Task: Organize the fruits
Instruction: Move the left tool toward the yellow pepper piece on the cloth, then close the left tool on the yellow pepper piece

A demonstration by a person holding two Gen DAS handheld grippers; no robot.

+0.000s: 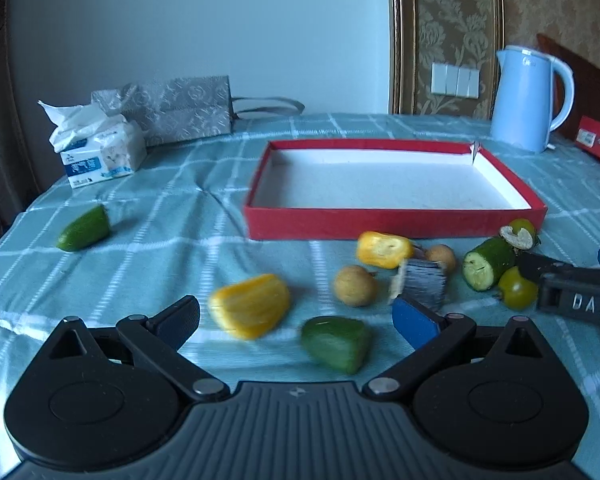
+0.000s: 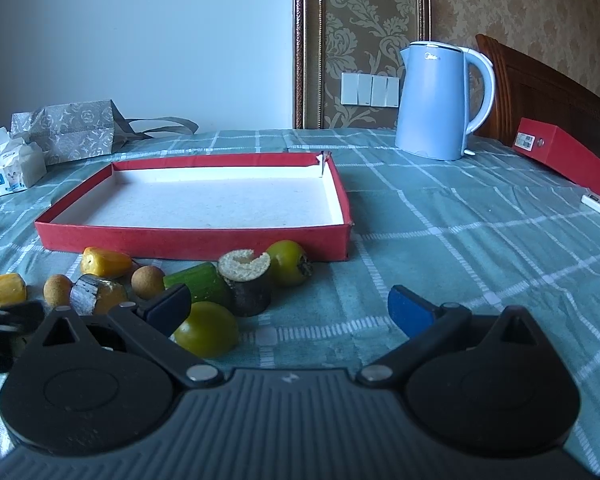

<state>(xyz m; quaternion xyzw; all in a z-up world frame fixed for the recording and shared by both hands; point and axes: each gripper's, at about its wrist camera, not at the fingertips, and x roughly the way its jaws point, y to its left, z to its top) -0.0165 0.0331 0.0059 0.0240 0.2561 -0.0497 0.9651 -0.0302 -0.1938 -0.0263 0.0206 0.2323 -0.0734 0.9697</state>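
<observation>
Both grippers are hovering low over the bench (image 1: 380, 128), jaws spread wide, nothing held.

Far left, a tissue pack (image 1: 100, 152) and a grey bag (image 1: 180, 108) are sitting at the far edge. A green wedge (image 1: 85, 229) is lying alone on the left, well apart from the rest.

The left gripper (image 1: 296, 316) is facing two pieces that are lying just ahead, between its fingers: a yellow chunk (image 1: 250, 305), blurred, nearer the left finger, and a green chunk (image 1: 337, 343), nearer the right finger and closest to the camera. The yellow chunk's long axis is running roughly left to right, across the gap. Judgement: the left gripper is the nearer one for both.

Beyond them a loose row is lying against the near wall of the red tray (image 1: 392, 220), which is sitting empty: a brown ball (image 1: 355, 285), a second yellow chunk (image 1: 384, 249), a dark stub (image 1: 422, 285), a cucumber piece (image 1: 486, 262), a small green fruit (image 1: 517, 286).

The right gripper (image 2: 290, 308) is standing to the right of this row. The green fruit (image 2: 206, 334) is lying just inside its left finger, off-centre; the rest of the gap is showing bare cloth. Behind are a dark cylinder (image 2: 248, 286) with a pale cut top and another green fruit (image 2: 288, 262). Judgement: the right gripper would need shifting left to centre on the near fruit.

Far right, a blue kettle (image 2: 436, 104) and a red box (image 2: 568, 156) are standing clear of the work.
</observation>
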